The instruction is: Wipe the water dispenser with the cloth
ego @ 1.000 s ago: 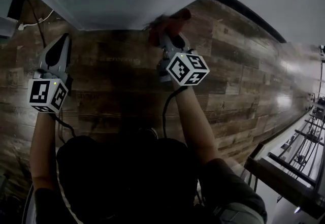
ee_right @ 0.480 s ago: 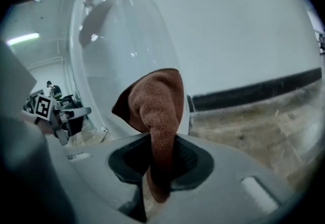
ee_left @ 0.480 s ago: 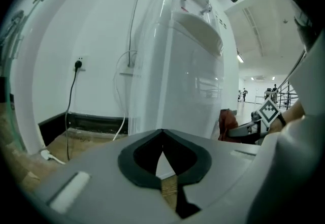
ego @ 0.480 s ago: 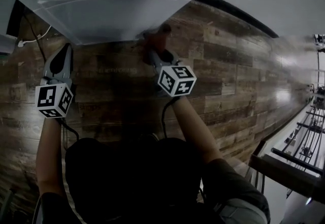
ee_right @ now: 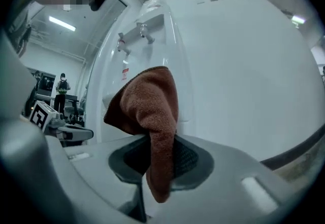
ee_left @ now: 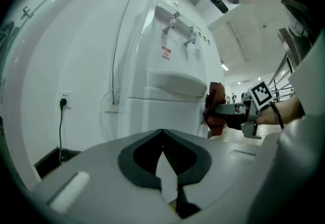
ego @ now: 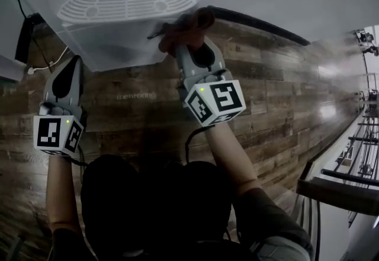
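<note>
Head view showed the white water dispenser [ego: 112, 41] filling the top of the frame. More of its grilled top was visible than a second earlier, as the person's gaze had tipped upward. The wood-plank floor [ego: 284, 94] lay beneath both arms.

The right gripper [ego: 188, 38] had risen. Its marker cube appeared larger and closer to the head than half a second before, while the fingers kept to the dispenser's right front corner. That reads as an upward stroke along that corner, so wiping appeared to be under way, with most of the cabinet still to cover.

The left gripper [ego: 72, 65] had scarcely shifted and hung well to the left of the right fingers, short of the dispenser. In the left gripper view its fingers [ee_left: 152, 139] were together with nothing between them.

The reddish-brown cloth [ee_right: 147, 106] was clamped between the right fingers, with its bunched upper part folded forward past the tips toward the dispenser's side panel. From the left gripper view the cloth [ee_left: 216, 106] sat against the corner just below the tap ledge, though firm contact could not be confirmed.
</note>
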`<move>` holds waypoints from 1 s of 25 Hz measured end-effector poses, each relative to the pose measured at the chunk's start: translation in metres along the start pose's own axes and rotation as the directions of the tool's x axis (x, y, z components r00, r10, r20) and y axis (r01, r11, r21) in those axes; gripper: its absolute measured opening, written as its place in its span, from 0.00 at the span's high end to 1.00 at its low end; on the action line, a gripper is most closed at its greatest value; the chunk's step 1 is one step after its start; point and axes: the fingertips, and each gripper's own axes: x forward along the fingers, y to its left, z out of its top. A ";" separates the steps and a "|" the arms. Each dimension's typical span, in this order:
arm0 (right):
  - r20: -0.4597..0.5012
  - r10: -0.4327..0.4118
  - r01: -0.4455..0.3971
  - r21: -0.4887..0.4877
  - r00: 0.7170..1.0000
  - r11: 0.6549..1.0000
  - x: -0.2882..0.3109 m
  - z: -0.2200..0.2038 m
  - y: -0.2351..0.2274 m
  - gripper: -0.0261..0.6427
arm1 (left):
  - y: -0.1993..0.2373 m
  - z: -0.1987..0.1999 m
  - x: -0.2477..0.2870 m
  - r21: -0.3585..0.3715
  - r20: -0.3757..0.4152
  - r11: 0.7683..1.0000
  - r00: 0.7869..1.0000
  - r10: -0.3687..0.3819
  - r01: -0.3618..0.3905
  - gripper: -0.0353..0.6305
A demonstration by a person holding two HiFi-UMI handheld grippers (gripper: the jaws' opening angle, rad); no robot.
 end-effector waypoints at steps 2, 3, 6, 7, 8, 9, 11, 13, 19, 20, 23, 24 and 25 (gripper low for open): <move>-0.048 0.004 -0.003 0.008 0.999 1.000 0.004 -0.022 0.009 0.86 | -0.004 -0.005 -0.001 -0.008 0.002 1.000 1.000 -0.013 0.013 0.92; -0.081 0.014 -0.014 0.008 0.997 1.000 0.005 -0.037 0.015 0.86 | -0.004 -0.009 -0.002 -0.014 -0.001 1.000 1.000 -0.017 0.017 0.92; -0.193 0.059 -0.058 0.011 0.979 0.998 0.009 -0.089 0.032 0.86 | 0.000 -0.029 -0.004 -0.047 -0.029 0.999 1.000 -0.005 0.004 0.92; -0.228 0.070 -0.068 0.015 0.971 0.998 0.011 -0.108 0.035 0.86 | 0.002 -0.038 -0.005 -0.060 -0.042 0.998 0.999 0.002 -0.004 0.92; -0.260 0.078 -0.076 0.018 0.962 0.997 0.012 -0.127 0.039 0.86 | 0.003 -0.047 -0.006 -0.072 -0.054 0.997 0.999 0.007 -0.011 0.92; -0.290 0.084 -0.082 0.018 0.953 0.996 0.013 -0.146 0.041 0.86 | 0.005 -0.057 -0.008 -0.082 -0.063 0.996 0.998 0.011 -0.016 0.92; -0.345 0.090 -0.092 0.012 0.934 0.996 0.015 -0.181 0.044 0.86 | 0.008 -0.075 -0.012 -0.115 -0.071 0.993 0.997 0.013 -0.021 0.92; -0.406 0.092 -0.102 -0.001 0.909 0.995 0.017 -0.213 0.044 0.86 | 0.007 -0.093 -0.014 -0.140 -0.090 0.990 0.996 0.004 -0.016 0.92; -0.500 0.093 -0.138 -0.053 0.861 0.989 0.015 -0.247 0.047 0.86 | 0.000 -0.128 -0.020 -0.123 -0.184 0.992 0.983 -0.011 -0.012 0.92; -0.456 0.111 -0.160 -0.071 0.883 0.984 0.013 -0.227 0.053 0.86 | 0.001 -0.124 -0.022 -0.129 -0.181 0.991 0.983 -0.004 -0.020 0.92; -0.305 0.132 -0.197 -0.195 0.943 0.961 0.012 -0.145 0.062 0.86 | 0.005 -0.096 -0.023 -0.130 -0.133 0.991 0.991 0.012 -0.030 0.92; -0.275 0.117 -0.188 -0.247 0.954 0.951 0.013 -0.119 0.061 0.86 | 0.005 -0.084 -0.022 -0.135 -0.107 0.990 0.994 0.016 -0.031 0.92; -0.256 0.098 -0.175 -0.298 0.962 0.938 0.015 -0.096 0.059 0.86 | 0.005 -0.073 -0.021 -0.141 -0.083 0.990 0.996 0.020 -0.032 0.92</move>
